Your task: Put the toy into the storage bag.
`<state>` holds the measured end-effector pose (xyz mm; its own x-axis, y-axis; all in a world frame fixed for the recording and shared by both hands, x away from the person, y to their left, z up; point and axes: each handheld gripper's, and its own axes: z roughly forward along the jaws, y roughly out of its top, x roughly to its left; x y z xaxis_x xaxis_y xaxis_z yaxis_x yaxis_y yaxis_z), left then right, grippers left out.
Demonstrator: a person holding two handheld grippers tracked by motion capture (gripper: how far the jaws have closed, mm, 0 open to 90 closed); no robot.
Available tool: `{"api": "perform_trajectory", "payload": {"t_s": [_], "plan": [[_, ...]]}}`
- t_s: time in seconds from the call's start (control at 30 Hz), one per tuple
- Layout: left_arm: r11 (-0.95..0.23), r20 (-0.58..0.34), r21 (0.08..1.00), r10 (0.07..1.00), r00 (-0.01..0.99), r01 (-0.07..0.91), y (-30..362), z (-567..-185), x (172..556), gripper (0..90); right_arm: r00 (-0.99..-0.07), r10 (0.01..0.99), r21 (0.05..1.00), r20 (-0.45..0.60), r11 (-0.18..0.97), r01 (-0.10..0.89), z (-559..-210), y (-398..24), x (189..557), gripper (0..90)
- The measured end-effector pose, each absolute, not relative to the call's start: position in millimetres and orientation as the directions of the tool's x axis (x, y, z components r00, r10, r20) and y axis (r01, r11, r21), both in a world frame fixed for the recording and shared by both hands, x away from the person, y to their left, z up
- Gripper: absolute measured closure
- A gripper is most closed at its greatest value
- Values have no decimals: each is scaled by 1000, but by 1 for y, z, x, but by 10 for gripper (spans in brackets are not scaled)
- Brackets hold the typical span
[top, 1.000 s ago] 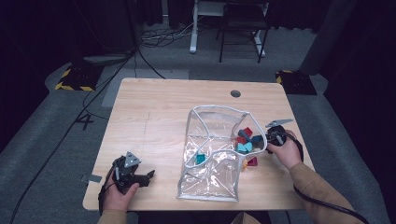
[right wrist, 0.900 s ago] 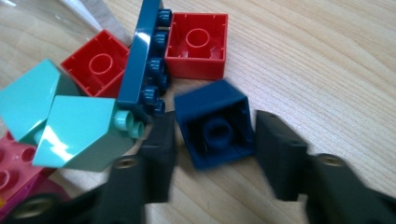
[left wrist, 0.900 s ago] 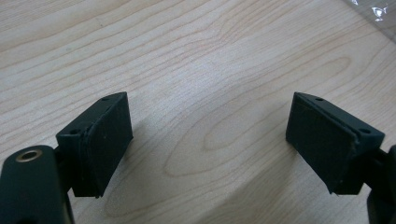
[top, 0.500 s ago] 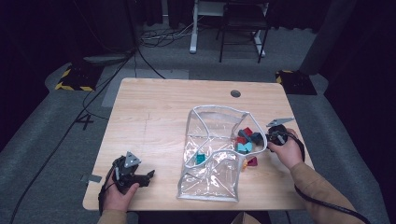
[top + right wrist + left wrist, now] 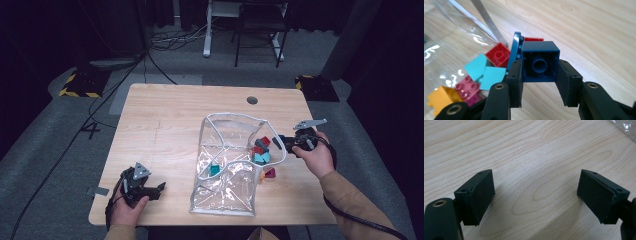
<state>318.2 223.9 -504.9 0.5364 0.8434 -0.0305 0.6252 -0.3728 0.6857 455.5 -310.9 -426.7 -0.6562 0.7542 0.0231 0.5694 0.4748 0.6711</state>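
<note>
No brand, label or legible writing appears on any of the pieces. The right hand-held gripper [image 5: 539, 82] clamps a dark blue plastic brick [image 5: 540, 61] between its two black pads; the brick is square, hollow underneath with a round tube in the middle, and its open underside faces the camera. In the high view this right hand-held gripper [image 5: 286, 144] sits at the right edge of the clear plastic bag [image 5: 230, 170], with the brick raised above the pale wood-grain worktop [image 5: 175, 115].

Below and beside the held brick, in the right gripper view, lie loose blocks: a red studded brick [image 5: 499, 55], two light turquoise smooth-faced blocks [image 5: 482, 72], a pink studded brick [image 5: 469, 87], an orange block [image 5: 436, 98] and a blue rounded piece [image 5: 514, 50] standing on edge just behind the dark blue brick. Several of these rest under or against the glossy, crinkled film of the bag, whose rim is a pale band [image 5: 487, 20].

The bag is transparent, with a white-edged mouth held open in a loop, and it lies flat towards the person's side.

The left hand-held gripper [image 5: 150, 189] rests near the front left corner of the worktop, well apart from the bag. Its jaws stand wide with nothing between the matte, rubbery pads [image 5: 482, 192], only bare wood grain.
</note>
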Motion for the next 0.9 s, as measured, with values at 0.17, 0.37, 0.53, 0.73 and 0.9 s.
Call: {"api": "perform_trajectory", "payload": {"t_s": [0.17, 0.37, 0.53, 0.73, 0.9], "plan": [[-373, -30, 686, 843, 537, 625, 224, -505, 318, 148, -663, 748, 696, 14, 469, 544, -406, -310, 451, 595], [-373, -30, 686, 843, 537, 625, 224, -505, 318, 149, -670, 743, 717, 8, 462, 521, -385, -310, 448, 595], [-373, -30, 686, 843, 536, 625, 224, -505, 318, 148, -670, 743, 737, 11, 447, 507, -367, -311, 447, 595], [-373, -30, 686, 843, 537, 625, 224, -505, 318, 148, -658, 752, 780, 38, 389, 490, -344, -316, 444, 595], [-374, -29, 685, 843, 537, 625, 224, -505, 318, 148, -651, 758, 796, 37, 372, 478, -325, -319, 442, 595]]}}
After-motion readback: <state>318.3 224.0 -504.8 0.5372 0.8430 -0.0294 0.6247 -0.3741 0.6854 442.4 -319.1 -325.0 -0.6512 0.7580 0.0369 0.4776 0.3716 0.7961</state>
